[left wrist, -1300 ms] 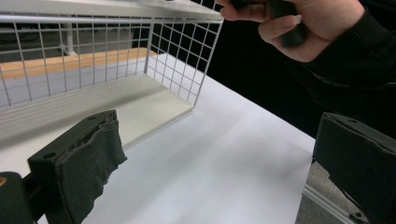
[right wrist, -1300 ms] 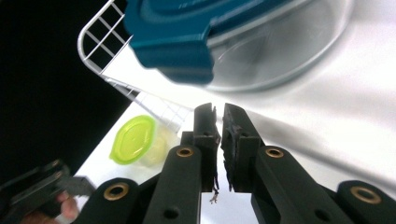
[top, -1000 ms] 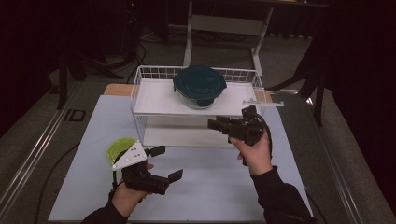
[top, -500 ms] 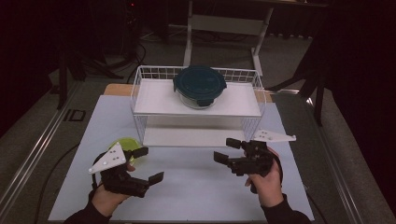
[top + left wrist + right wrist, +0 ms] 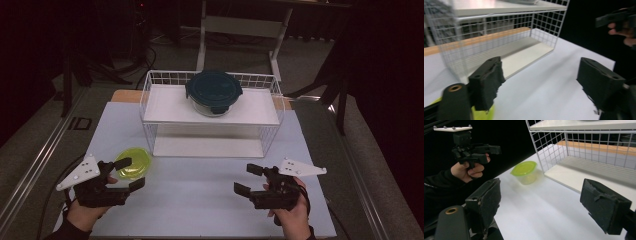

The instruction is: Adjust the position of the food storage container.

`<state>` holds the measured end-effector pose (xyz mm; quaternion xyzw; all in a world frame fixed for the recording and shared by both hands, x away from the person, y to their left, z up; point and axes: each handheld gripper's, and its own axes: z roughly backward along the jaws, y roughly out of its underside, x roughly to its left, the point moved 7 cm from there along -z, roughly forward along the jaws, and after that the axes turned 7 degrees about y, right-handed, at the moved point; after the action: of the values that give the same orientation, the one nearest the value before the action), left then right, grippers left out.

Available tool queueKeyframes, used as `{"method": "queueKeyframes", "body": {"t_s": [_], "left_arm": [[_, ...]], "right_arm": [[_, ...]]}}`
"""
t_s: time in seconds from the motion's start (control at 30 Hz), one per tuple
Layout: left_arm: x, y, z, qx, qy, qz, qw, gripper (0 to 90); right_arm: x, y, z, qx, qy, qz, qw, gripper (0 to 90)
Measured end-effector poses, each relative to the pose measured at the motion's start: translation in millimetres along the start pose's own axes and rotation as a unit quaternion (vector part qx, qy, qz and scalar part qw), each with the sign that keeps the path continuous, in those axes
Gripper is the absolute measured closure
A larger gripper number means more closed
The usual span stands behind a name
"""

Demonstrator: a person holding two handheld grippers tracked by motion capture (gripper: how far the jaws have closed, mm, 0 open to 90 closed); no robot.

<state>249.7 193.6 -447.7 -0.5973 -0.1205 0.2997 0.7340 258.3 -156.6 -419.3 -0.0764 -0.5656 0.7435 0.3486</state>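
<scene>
A yellow-green lidded container (image 5: 133,163) stands on the white table (image 5: 200,210) at the near left, also seen in the right gripper view (image 5: 524,172). My left gripper (image 5: 129,174) hovers just beside it, jaws open and nothing between them; they have just been closing a little. In its own view (image 5: 541,85) the container (image 5: 482,113) peeks out under the left-hand jaw. My right gripper (image 5: 246,179) is at the near right, open and empty (image 5: 549,202); its jaws have just been opening. A dark teal lidded bowl (image 5: 214,91) sits on top of the wire rack (image 5: 150,107).
The white wire rack (image 5: 574,142) stands across the back middle of the table with a low white shelf (image 5: 207,146) beneath. A wooden strip (image 5: 122,95) runs behind it. A metal stand (image 5: 240,25) is beyond the table. The right hand's gripper (image 5: 614,18) appears far off.
Both hands have drawn back toward the near edge. The left gripper slid left, uncovering the yellow-green container. The right gripper came down from the rack front to the near right.
</scene>
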Motion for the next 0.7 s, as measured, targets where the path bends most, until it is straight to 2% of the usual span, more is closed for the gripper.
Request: {"method": "queueKeyframes", "body": {"t_s": [0.07, 0.13, 0.23, 0.27, 0.3, 0.33, 0.37, 0.4, 0.43, 0.47, 0.5, 0.53, 0.57, 0.63, 0.67, 0.7], "left_arm": [[3.1, 1.6, 2.7, 0.000, -0.001, 0.002, 1.0000, 25.5], [12.3, 7.7, 9.2, 0.007, -0.015, 0.004, 0.9999, 35.9], [18.8, 12.7, 12.0, 0.013, -0.025, 0.003, 0.9996, 41.2], [23.2, 16.4, 13.4, 0.017, -0.031, 0.004, 0.9994, 49.3], [26.2, 18.8, 14.1, 0.021, -0.036, 0.003, 0.9991, 49.3], [34.7, 25.4, 16.3, 0.024, -0.047, 0.010, 0.9986, 57.6], [34.7, 25.4, 16.3, 0.024, -0.047, 0.010, 0.9986, 61.0], [39.4, 29.0, 17.3, 0.026, -0.054, 0.016, 0.9981, 65.0], [43.8, 32.6, 18.4, 0.029, -0.061, 0.018, 0.9976, 65.0], [49.9, 36.7, 20.1, 0.030, -0.074, 0.022, 0.9966, 70.9], [53.4, 39.0, 21.4, 0.030, -0.077, 0.024, 0.9963, 70.9], [58.3, 42.0, 22.9, 0.031, -0.085, 0.027, 0.9955, 75.6], [63.7, 45.1, 24.7, 0.035, -0.099, 0.028, 0.9941, 75.6], [73.4, 50.9, 28.8, 0.036, -0.110, 0.034, 0.9927, 82.1], [79.6, 55.2, 30.9, 0.043, -0.125, 0.031, 0.9908, 88.5], [82.6, 58.1, 31.9, 0.048, -0.130, 0.029, 0.9899, 89.1]], "right_arm": [[-0.4, 1.0, 1.3, -0.002, 0.001, 0.001, 1.0000, 16.3], [-1.7, 3.9, 4.6, -0.007, 0.001, -0.005, 1.0000, 16.3], [-3.0, 6.6, 6.1, -0.007, 0.003, -0.004, 1.0000, 16.3], [-4.1, 9.7, 7.0, -0.005, 0.006, -0.006, 1.0000, 16.3], [-4.1, 9.7, 7.0, -0.005, 0.006, -0.006, 1.0000, 16.3], [-4.1, 11.9, 7.6, -0.003, 0.004, -0.008, 1.0000, 16.3], [-4.1, 11.9, 7.6, -0.003, 0.004, -0.008, 1.0000, 16.3], [-3.6, 14.2, 8.3, -0.003, 0.004, -0.007, 1.0000, 16.3], [-3.6, 14.2, 8.3, -0.003, 0.004, -0.007, 1.0000, 16.3], [-2.7, 16.5, 8.6, -0.001, 0.002, -0.009, 1.0000, 16.4], [-2.7, 16.5, 8.6, -0.001, 0.002, -0.009, 1.0000, 16.4], [-2.4, 17.8, 8.8, -0.001, 0.000, -0.009, 1.0000, 16.4], [-2.4, 17.8, 8.8, -0.001, 0.000, -0.009, 1.0000, 16.4], [-2.1, 18.8, 8.4, 0.000, -0.001, -0.008, 1.0000, 16.4], [-1.6, 18.9, 8.5, 0.000, -0.004, -0.011, 0.9999, 16.4], [-1.6, 18.8, 8.5, 0.000, -0.004, -0.011, 0.9999, 16.4]]}}
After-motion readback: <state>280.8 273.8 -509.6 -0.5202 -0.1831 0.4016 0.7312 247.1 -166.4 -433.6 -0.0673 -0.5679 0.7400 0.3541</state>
